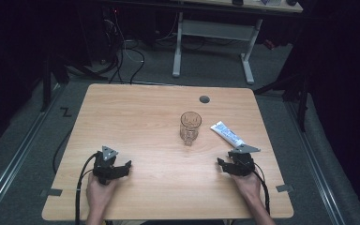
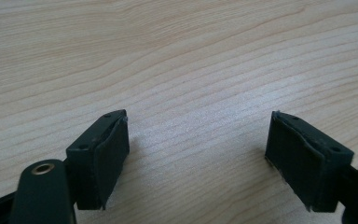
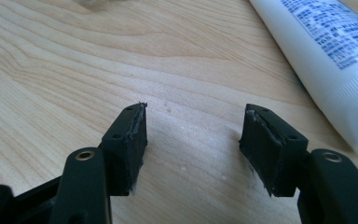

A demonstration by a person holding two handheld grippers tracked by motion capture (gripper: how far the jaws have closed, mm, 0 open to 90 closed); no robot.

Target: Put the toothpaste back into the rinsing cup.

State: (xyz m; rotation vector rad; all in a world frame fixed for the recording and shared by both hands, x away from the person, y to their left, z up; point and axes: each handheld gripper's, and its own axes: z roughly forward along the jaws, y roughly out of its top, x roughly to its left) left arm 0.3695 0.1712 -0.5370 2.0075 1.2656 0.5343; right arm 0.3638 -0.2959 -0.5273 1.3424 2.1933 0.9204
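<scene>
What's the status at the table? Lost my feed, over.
Left claw and right claw open, empty, low over the table. Tube lies just beyond right claw, untouched. Glass upright mid-table. Nothing in the way.

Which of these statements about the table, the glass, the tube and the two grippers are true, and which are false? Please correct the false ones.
1. The glass stands upright on the table. True.
2. The right gripper is shut on the tube. False: its jaws stand open on bare wood, with the tube lying beside them.
3. The left gripper is open with nothing between its jaws. True.
4. The tube lies inside the glass. False: it lies flat on the table, to the right of the glass in the high view.
5. The tube is white with blue print. True.
</scene>
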